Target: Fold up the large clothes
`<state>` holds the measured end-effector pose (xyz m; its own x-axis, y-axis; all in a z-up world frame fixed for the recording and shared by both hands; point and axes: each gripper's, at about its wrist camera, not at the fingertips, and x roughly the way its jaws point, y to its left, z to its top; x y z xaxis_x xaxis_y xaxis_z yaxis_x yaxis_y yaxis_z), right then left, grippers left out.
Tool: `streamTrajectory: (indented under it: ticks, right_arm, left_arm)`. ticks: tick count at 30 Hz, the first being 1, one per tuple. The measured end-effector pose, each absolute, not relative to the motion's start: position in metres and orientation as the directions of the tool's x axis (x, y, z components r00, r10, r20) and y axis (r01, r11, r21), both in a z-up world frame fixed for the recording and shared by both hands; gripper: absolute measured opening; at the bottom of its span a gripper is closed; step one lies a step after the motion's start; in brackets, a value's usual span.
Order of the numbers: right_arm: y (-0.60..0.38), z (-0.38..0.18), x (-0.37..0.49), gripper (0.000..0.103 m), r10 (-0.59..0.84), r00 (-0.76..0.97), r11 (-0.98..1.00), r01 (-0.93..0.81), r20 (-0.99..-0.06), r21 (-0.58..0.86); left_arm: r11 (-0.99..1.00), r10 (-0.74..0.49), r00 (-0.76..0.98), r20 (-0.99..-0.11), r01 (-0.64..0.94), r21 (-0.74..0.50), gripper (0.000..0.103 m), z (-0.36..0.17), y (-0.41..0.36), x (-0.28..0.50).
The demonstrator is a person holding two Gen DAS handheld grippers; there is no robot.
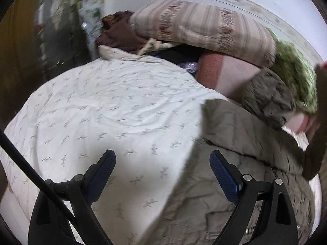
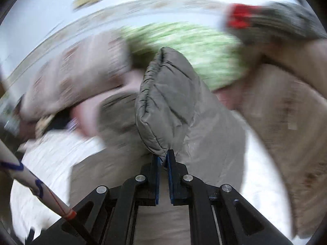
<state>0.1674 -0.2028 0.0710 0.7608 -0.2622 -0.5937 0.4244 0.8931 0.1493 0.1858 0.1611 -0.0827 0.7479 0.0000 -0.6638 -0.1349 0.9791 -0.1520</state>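
An olive-grey padded jacket (image 1: 241, 149) lies on a bed with a white leaf-print sheet (image 1: 98, 110). My left gripper (image 1: 162, 159) is open and empty, hovering over the sheet at the jacket's left edge. My right gripper (image 2: 162, 159) is shut on a padded part of the jacket (image 2: 165, 102) and holds it lifted above the rest of the garment. The right wrist view is blurred by motion.
A striped quilt (image 1: 204, 28), a pink pillow (image 1: 224, 75), a green-patterned cloth (image 1: 294, 71) and brown clothes (image 1: 120, 34) are piled at the bed's head against the wall. A beige blanket (image 2: 286, 132) lies at the right. A cable (image 1: 30, 169) crosses the left view.
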Motion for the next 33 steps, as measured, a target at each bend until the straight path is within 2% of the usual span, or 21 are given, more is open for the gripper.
streamTrajectory:
  ticks: [6, 11, 15, 16, 17, 18, 20, 26, 33]
  right_arm:
    - [-0.087, -0.007, 0.269, 0.007, -0.078, 0.723, 0.965, 0.227, -0.687, 0.13]
    - [-0.04, -0.087, 0.322, 0.007, -0.06, 0.625, 0.979, 0.189, -0.778, 0.076]
    - [-0.037, -0.125, 0.339, 0.011, -0.085, 0.564, 0.984, 0.177, -0.821, 0.02]
    - [-0.036, -0.126, 0.337, 0.013, -0.09, 0.573, 0.984, 0.179, -0.815, 0.017]
    - [-0.036, -0.124, 0.333, 0.022, -0.073, 0.579, 0.985, 0.169, -0.812, 0.032]
    - [-0.035, -0.121, 0.329, 0.042, -0.047, 0.583, 0.986, 0.155, -0.811, 0.055]
    - [-0.037, -0.111, 0.314, 0.066, 0.037, 0.607, 0.984, 0.116, -0.794, 0.135]
    - [-0.054, -0.095, 0.252, 0.066, 0.122, 0.653, 0.961, 0.112, -0.748, 0.254]
    - [-0.112, -0.123, 0.121, 0.066, 0.086, 0.619, 0.934, 0.223, -0.781, 0.28]
  left_arm:
    - [0.964, 0.045, 0.747, -0.664, -0.206, -0.166, 0.093, -0.079, 0.187, 0.192]
    - [0.961, 0.077, 0.748, -0.659, -0.233, -0.152, 0.093, -0.077, 0.198, 0.198]
    - [0.959, 0.058, 0.731, -0.68, -0.23, -0.165, 0.093, -0.081, 0.202, 0.205]
    - [0.959, 0.056, 0.727, -0.685, -0.23, -0.167, 0.093, -0.082, 0.202, 0.207]
    - [0.958, 0.05, 0.719, -0.693, -0.231, -0.17, 0.093, -0.084, 0.201, 0.208]
    - [0.958, 0.045, 0.715, -0.698, -0.23, -0.173, 0.093, -0.086, 0.201, 0.209]
    - [0.958, 0.036, 0.706, -0.708, -0.226, -0.178, 0.093, -0.088, 0.2, 0.21]
    - [0.974, 0.023, 0.671, -0.741, -0.182, -0.135, 0.093, -0.1, 0.184, 0.214]
    - [0.994, -0.004, 0.628, -0.779, -0.085, -0.074, 0.093, -0.118, 0.149, 0.21]
